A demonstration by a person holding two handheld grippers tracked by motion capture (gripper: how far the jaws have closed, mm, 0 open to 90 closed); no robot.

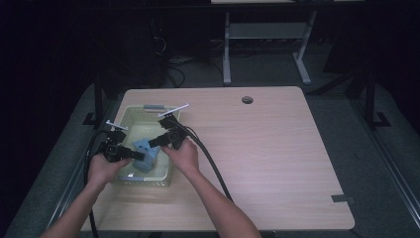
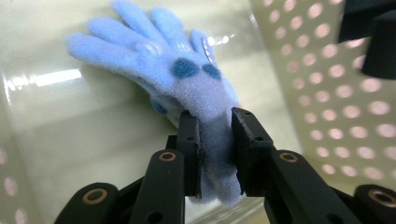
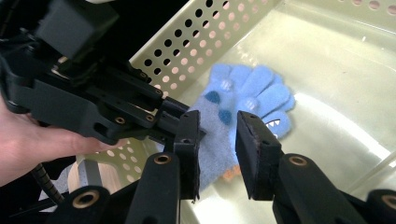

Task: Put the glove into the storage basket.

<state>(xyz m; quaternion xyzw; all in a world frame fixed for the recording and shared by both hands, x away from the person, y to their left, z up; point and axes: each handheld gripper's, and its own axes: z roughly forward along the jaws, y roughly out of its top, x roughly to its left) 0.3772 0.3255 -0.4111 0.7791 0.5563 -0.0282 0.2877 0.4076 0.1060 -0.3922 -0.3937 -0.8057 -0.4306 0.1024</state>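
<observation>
A fuzzy light-blue glove with dark blue spots lies inside a pale yellow perforated basket at the table's left. My left gripper is shut on the glove's cuff, and its black body reaches in from the left in the right gripper view. My right gripper hangs over the cuff end with its jaws apart, the glove showing between them. Its black housing appears at the top right of the left gripper view.
The basket's dotted walls close in tightly around both grippers. The wooden table has a round cable hole at the back and a grey tape strip at the right front. A metal desk frame stands behind.
</observation>
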